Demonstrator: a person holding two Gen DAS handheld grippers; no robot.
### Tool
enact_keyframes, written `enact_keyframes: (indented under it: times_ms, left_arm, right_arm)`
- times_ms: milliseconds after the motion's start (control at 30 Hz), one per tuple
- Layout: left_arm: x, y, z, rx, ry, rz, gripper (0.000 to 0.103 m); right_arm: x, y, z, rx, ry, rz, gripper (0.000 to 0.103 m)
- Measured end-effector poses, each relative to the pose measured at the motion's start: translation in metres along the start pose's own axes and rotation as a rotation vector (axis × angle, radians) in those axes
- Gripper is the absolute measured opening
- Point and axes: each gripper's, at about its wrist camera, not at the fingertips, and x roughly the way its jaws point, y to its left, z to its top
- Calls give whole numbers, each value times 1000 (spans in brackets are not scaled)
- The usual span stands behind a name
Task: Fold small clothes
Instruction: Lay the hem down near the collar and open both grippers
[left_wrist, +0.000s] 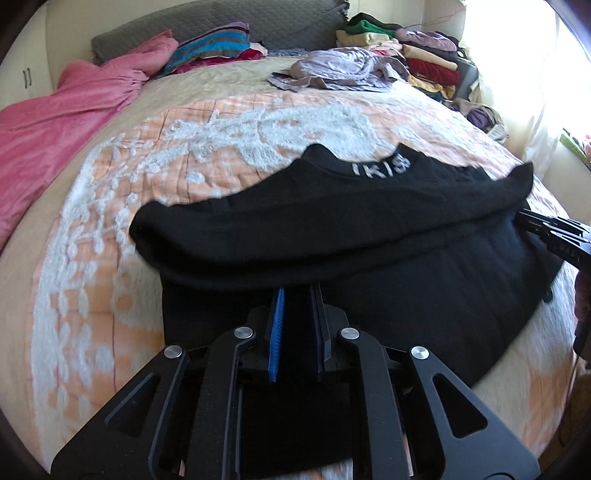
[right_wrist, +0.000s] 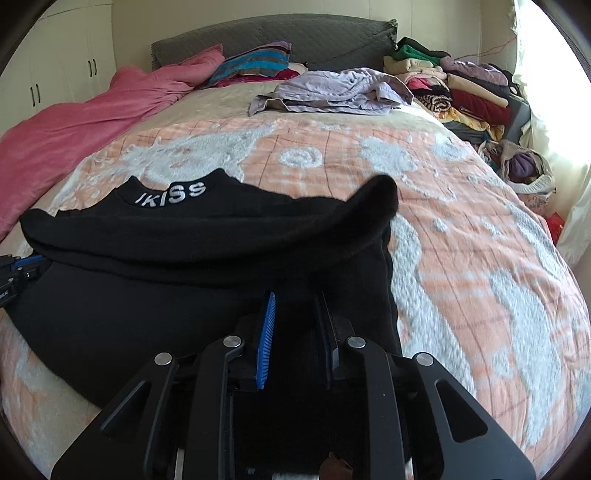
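Mid-fold on a black top (left_wrist: 332, 236) spread over the bed cover (left_wrist: 110, 258). Left gripper (left_wrist: 297, 295) clenched on the near hem; right gripper (right_wrist: 295, 299) likewise pinching black cloth on its own side. Just ahead of both, the upper half already doubled back, collar lettering (right_wrist: 171, 194) facing up. Next, likely: carrying the pinched hem forward over that fold, level and together, then letting go.

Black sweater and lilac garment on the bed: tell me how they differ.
The black sweater lies spread flat near the cameras, its upper part folded over; the lilac garment sits crumpled in a heap farther up the bed. The black sweater shows white lettering at the collar; the lilac garment shows none. Both claws, left and right, grip the black sweater; nothing touches the lilac garment. Both rest on the patterned bedspread.
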Motion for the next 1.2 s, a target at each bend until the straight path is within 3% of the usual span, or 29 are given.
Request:
enact_keyframes:
  times_ms: [100,200,467,567,600,700,833,967,1000,1033,1067,1200]
  left_arm:
    - [7,1,11,-8,-4,11,8]
    - [14,7,24,-22,-8,37,23]
    - [14,40,45,-134,-42,34,23]
    - [8,55,44,-198,-69,30,29]
    - [5,59,43,-220,-76,28,31]
    - [0,67,38,-248,-81,22,34]
    - [-3,77,26,-289,-64,12,43]
    - [1,77,14,-309,-32,-29,44]
    - [3,74,11,-296,-24,-22,42]
    - [4,72,10,-284,-17,-14,19]
    - [4,71,9,-275,-15,-4,8]
    - [-6,70,6,-254,-39,14,4]
  right_arm:
    - [7,-1,15,-8,-21,-10,20]
    - [13,-10,31,21,-48,-15,20]
    - [11,-37,53,83,-129,-33,20]
    - [8,-47,57,101,-147,-48,21]
    - [9,-50,57,104,-144,-59,22]
    - [14,-56,55,117,-103,-57,44]
    - [27,-57,50,111,-38,-71,45]
    - [43,-57,42,123,36,-54,46]
    - [44,-58,40,129,39,-45,41]
    - [44,-59,40,136,38,-30,12]
    - [42,-60,39,142,38,1,6]
    - [30,-60,41,137,-6,-33,5]
